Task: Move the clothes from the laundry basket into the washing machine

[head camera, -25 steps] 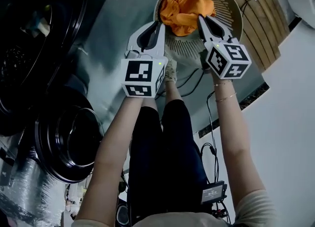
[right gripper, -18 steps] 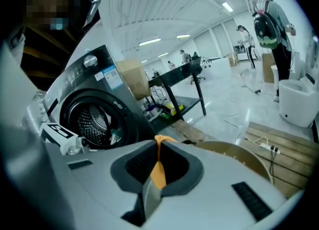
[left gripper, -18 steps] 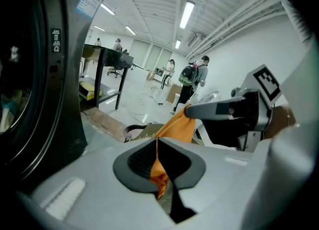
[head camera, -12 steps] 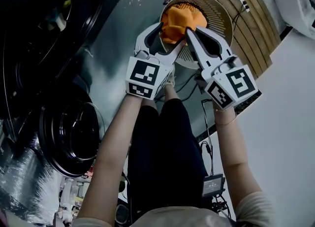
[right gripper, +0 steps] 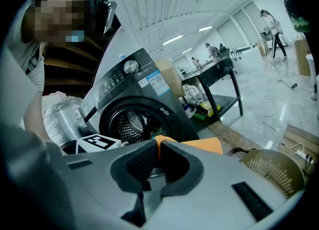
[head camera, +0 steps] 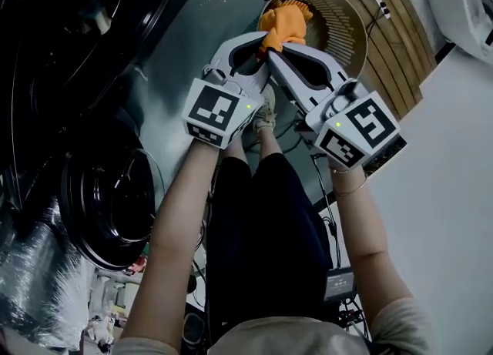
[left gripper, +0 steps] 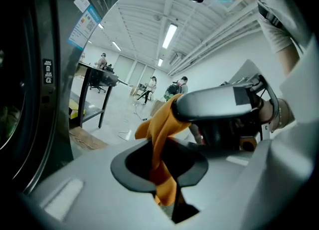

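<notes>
Washing machine (right gripper: 149, 92): dark front-loader, drum showing, lower front cut off behind the gripper body.
Laundry basket (head camera: 350, 18): round, slatted, on the floor.
Left gripper (head camera: 264, 44), right gripper (head camera: 279, 47): tips side by side above the basket. Both are clamped on the cloth, the left jaws having just closed.
Orange garment (head camera: 283, 22): pinched at both tips, bunched over the basket; contact with the basket unclear.

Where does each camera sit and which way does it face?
Head view: on the person's head, steeply down at left gripper and right gripper holding an orange cloth over the basket; forearms, legs show.
Left gripper view: along its jaws, which have just been closing on the cloth, toward the right gripper.
Right gripper view: along its jaws, shut on the cloth, toward the washing machine.
All share the cloth.
</notes>
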Demonstrator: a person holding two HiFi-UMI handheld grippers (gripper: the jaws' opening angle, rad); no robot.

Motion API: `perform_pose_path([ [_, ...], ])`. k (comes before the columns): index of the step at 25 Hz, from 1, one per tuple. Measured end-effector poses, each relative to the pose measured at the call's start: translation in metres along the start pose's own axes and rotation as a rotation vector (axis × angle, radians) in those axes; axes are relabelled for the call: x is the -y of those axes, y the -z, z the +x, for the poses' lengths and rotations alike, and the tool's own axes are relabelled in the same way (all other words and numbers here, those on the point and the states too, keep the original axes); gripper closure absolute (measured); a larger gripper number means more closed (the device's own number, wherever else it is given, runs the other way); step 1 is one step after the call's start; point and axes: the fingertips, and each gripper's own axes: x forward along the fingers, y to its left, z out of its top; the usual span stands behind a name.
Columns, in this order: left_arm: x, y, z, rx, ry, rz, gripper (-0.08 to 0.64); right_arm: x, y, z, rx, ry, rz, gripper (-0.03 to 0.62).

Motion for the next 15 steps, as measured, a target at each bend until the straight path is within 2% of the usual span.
perform_pose_path([
  [4,-0.015,0.005,-0.026,-0.028,-0.113,-0.044,0.515,-0.008,0.005,0.009,-0.011,0.029,-0.057,0.566],
  [5,-0.020,0.004,-0.034,-0.017,-0.134,-0.069,0.515,-0.009,0.008,0.010,-0.014,0.034,-0.051,0.515],
  [6,-0.025,0.002,-0.043,-0.001,-0.147,-0.092,0.515,-0.007,0.013,0.011,-0.019,0.044,-0.038,0.436],
  [8,-0.035,-0.005,-0.058,0.022,-0.167,-0.106,0.515,0.002,0.027,0.012,-0.043,0.078,-0.013,0.351],
  [12,-0.052,-0.016,-0.082,0.044,-0.228,-0.092,0.515,0.031,0.071,0.017,-0.164,0.167,-0.017,0.334],
  [15,-0.063,-0.028,-0.097,0.070,-0.276,-0.095,0.515,0.055,0.108,0.023,-0.262,0.202,0.029,0.309],
])
